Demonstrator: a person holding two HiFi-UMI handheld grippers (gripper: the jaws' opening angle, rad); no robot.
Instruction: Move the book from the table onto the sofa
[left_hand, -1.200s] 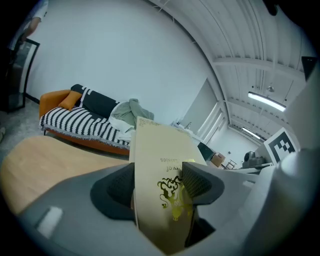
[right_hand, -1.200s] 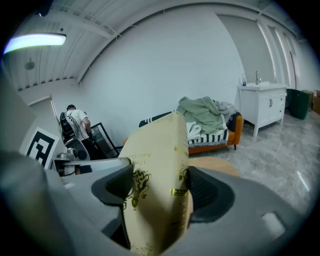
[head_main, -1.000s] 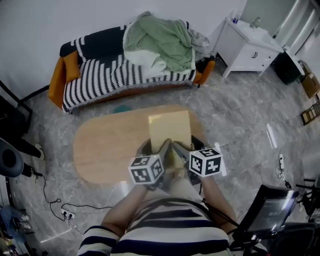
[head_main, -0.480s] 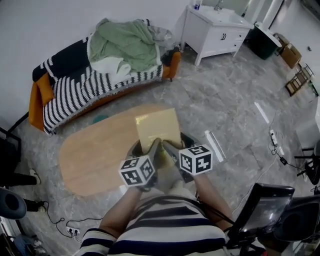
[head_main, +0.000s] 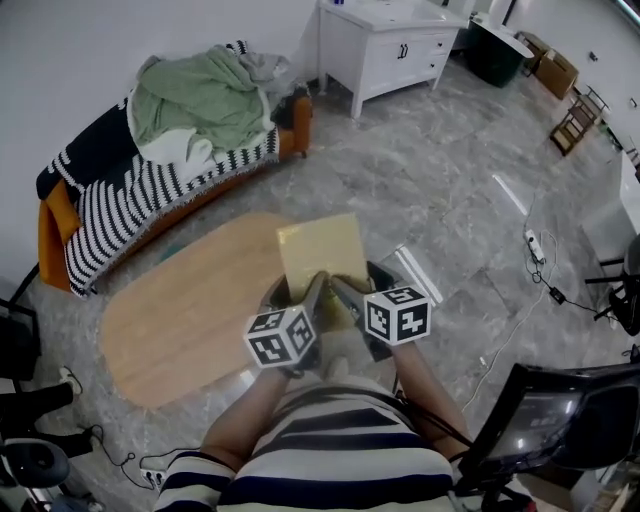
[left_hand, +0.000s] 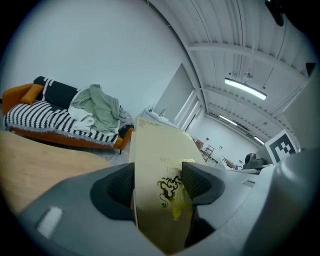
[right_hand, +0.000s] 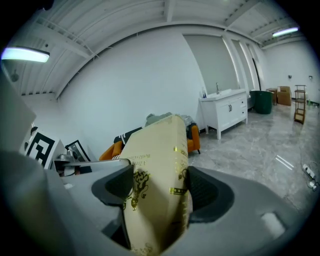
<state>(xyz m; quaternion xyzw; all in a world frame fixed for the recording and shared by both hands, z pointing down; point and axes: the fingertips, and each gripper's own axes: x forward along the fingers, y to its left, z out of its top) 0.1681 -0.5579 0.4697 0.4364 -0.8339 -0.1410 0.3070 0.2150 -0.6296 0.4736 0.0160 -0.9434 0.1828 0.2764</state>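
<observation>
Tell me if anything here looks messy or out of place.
The sofa looks untidy: a crumpled heap of green and white fabric is dumped over the end nearer the white cabinet, covering the seat there. Nothing else stands out.

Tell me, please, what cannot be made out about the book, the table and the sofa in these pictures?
- Book, near end, head view: hidden under the left gripper and right gripper.
- Its cover lettering, left gripper view: too small and blurred to read.
- Sofa seat, head view: covered by the striped throw and green cloth.
- Table, near right end, head view: behind the grippers and the person's forearms.
</observation>
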